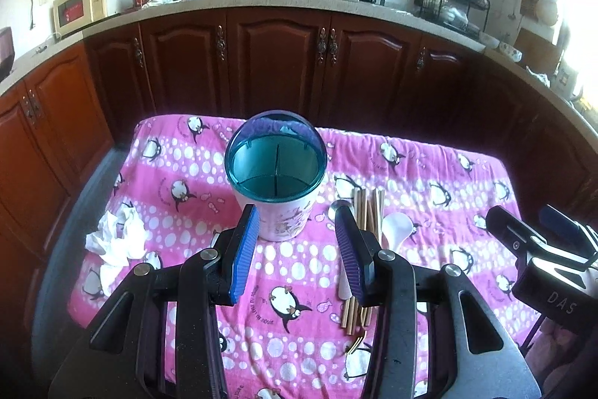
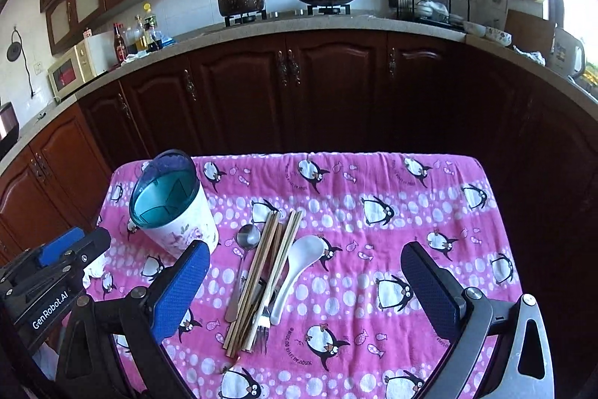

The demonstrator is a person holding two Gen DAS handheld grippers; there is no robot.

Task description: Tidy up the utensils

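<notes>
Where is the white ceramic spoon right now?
In the right wrist view, the white spoon lies on the pink penguin cloth, just right of the chopsticks and fork, bowl pointing away.

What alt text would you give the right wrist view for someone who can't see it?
Right gripper, fingers wide open and empty, hovers over a pink penguin cloth where chopsticks, a metal spoon, a fork and a white spoon lie bunched. A teal-rimmed holder stands upright beside them, left gripper nearby.

Dark wood cabinets under pale counter (window-lit right)
</notes>
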